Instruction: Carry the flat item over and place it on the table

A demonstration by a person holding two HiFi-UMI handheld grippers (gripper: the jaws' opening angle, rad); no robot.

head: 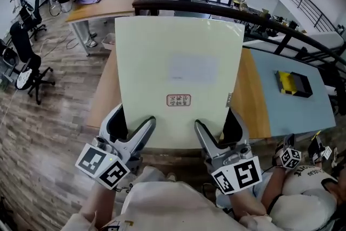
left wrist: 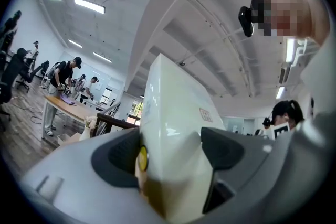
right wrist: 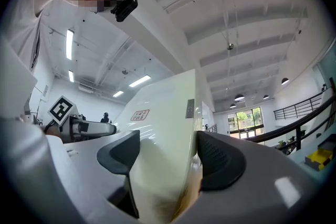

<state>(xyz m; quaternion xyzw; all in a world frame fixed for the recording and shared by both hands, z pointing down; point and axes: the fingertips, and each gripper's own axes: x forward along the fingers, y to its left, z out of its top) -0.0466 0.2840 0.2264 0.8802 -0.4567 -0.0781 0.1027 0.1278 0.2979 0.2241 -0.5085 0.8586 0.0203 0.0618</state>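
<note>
At lower left, left gripper (head: 132, 126), jaws clenched on near edge of board (head: 178, 57); at right, right gripper (head: 216, 126), likewise clamped. Held aloft over counter (head: 253, 100). Risk: tipping or slipping, since gripped along one edge only. Pale cream, glossy, stiff-looking; small red label (head: 178, 100).

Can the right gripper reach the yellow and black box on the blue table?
Probably not: the right gripper is shut on the pale board, shared with the left gripper; the box lies well aside.
</note>
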